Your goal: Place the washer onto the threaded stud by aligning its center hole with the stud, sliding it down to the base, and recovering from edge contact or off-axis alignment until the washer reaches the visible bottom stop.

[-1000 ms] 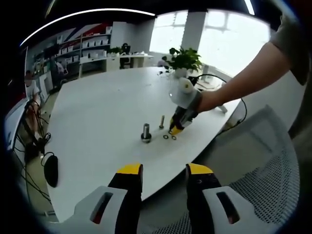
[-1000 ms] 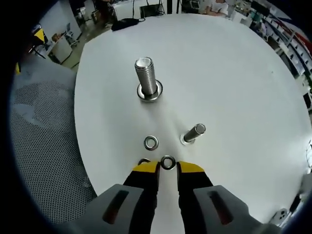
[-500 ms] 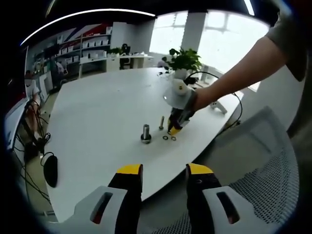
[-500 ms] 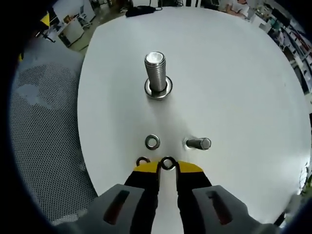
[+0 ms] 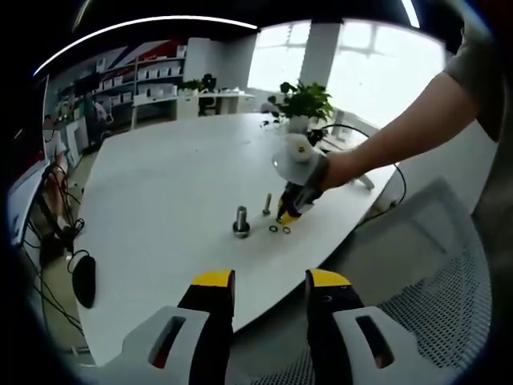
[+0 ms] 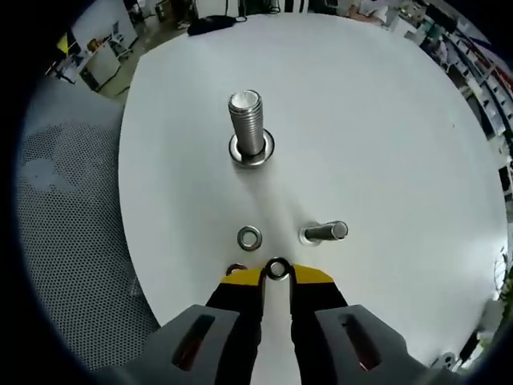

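On the white table [image 6: 377,120] a large threaded stud [image 6: 246,124] stands upright on its round base, with a thinner stud [image 6: 325,233] to its right. My right gripper [image 6: 276,277] is shut on a small washer [image 6: 277,268], pinched between its yellow tips just above the tabletop. A loose washer [image 6: 249,237] lies flat ahead of the tips, and another washer [image 6: 236,269] peeks out beside the left jaw. In the left gripper view the right gripper [image 5: 286,215] hovers by the large stud [image 5: 241,220] and two washers [image 5: 273,229]. My left gripper [image 5: 270,281] is open and holds nothing, well back from the table's edge.
A grey mesh chair [image 5: 433,265] sits by the table's near edge, also the chair [image 6: 64,208] left of the table. A potted plant [image 5: 303,98] and cables stand at the far side. A person's arm [image 5: 401,132] reaches in from the right. A black object [image 5: 83,279] lies on the floor.
The right gripper view has tilted a little, so the studs have shifted in it. The washer stays at the right gripper's tips. The left gripper has held still.
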Action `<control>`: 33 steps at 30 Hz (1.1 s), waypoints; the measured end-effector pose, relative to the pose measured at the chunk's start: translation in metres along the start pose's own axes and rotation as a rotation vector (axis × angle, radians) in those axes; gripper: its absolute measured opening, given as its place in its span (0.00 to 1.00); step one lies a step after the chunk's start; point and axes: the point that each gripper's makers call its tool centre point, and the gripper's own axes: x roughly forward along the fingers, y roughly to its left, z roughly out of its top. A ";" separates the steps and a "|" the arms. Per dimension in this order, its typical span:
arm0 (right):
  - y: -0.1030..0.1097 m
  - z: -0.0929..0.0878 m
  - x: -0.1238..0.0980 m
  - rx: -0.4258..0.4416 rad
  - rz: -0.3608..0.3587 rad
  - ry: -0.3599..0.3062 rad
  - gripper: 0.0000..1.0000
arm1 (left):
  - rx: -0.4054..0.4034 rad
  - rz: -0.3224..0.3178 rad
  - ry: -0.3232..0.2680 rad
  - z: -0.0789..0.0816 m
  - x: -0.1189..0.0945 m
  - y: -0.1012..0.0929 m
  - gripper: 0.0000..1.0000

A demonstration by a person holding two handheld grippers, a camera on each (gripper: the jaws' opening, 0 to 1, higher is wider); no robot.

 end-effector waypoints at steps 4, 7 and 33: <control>-0.001 0.000 -0.001 0.069 -0.016 -0.049 0.13 | 0.000 -0.001 0.009 -0.002 0.001 0.000 0.33; -0.002 0.000 -0.001 0.084 -0.037 -0.084 0.13 | -0.001 -0.004 0.018 -0.003 0.001 -0.001 0.33; -0.029 0.026 -0.052 0.210 -0.091 -0.269 0.13 | 0.002 -0.005 0.029 -0.005 0.002 -0.001 0.33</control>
